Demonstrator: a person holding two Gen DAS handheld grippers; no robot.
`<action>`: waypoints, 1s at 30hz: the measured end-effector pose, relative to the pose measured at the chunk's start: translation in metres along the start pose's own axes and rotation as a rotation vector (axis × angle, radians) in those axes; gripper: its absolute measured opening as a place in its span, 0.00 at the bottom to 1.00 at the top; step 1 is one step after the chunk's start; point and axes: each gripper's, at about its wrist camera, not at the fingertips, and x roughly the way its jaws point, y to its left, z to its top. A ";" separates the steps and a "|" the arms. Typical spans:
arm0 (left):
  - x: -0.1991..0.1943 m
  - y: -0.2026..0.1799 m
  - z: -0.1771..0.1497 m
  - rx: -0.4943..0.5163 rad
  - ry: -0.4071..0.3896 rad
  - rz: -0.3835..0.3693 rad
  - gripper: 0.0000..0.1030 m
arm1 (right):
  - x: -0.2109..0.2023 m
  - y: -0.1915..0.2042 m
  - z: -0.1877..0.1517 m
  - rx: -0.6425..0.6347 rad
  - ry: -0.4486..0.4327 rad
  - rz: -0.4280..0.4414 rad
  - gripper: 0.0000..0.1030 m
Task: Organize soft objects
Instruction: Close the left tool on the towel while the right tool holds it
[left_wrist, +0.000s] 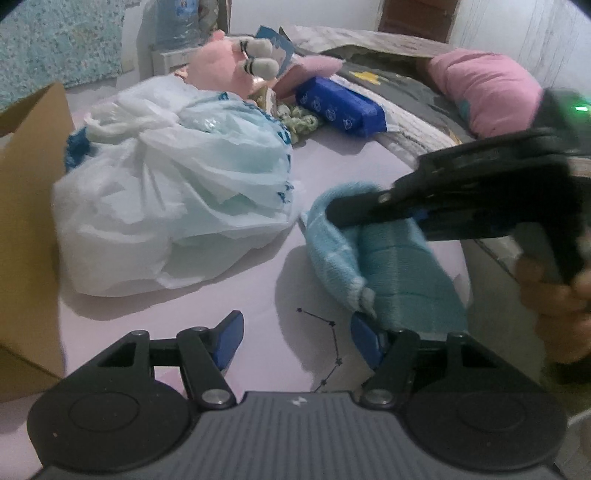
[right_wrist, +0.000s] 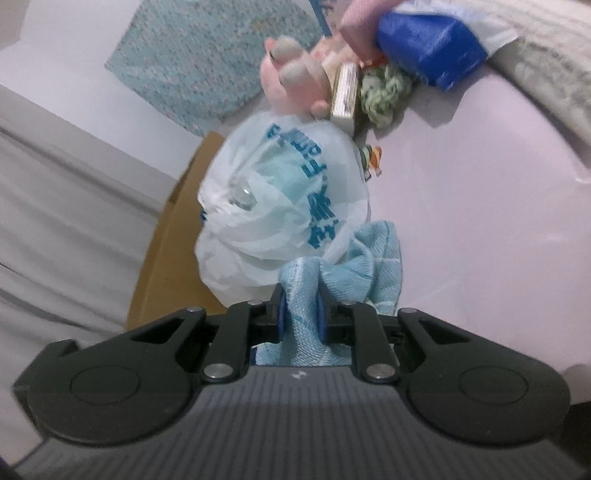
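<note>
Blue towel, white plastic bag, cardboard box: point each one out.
blue towel (right_wrist: 343, 273): right wrist view, on the fold beyond the claw tips.
white plastic bag (left_wrist: 177, 192): left wrist view, on its crumpled side.
cardboard box (left_wrist: 26, 221): left wrist view, on its side wall.

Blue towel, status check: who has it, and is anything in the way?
Right gripper shut on blue towel. Left gripper open, one finger at the towel's near end. White plastic bag close beside.

Both wrist cameras look down close over the bed, sharing the white plastic bag (left_wrist: 173, 192) (right_wrist: 280, 206).
</note>
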 end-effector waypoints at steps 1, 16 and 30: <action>-0.003 0.002 0.000 -0.009 -0.007 0.000 0.64 | 0.006 -0.001 0.002 0.008 0.015 -0.008 0.15; 0.008 -0.009 0.024 0.010 -0.022 -0.046 0.79 | 0.029 -0.030 0.015 0.154 0.053 0.031 0.14; 0.038 -0.014 0.029 -0.009 0.014 -0.048 0.54 | -0.014 -0.030 0.020 0.073 -0.020 0.064 0.41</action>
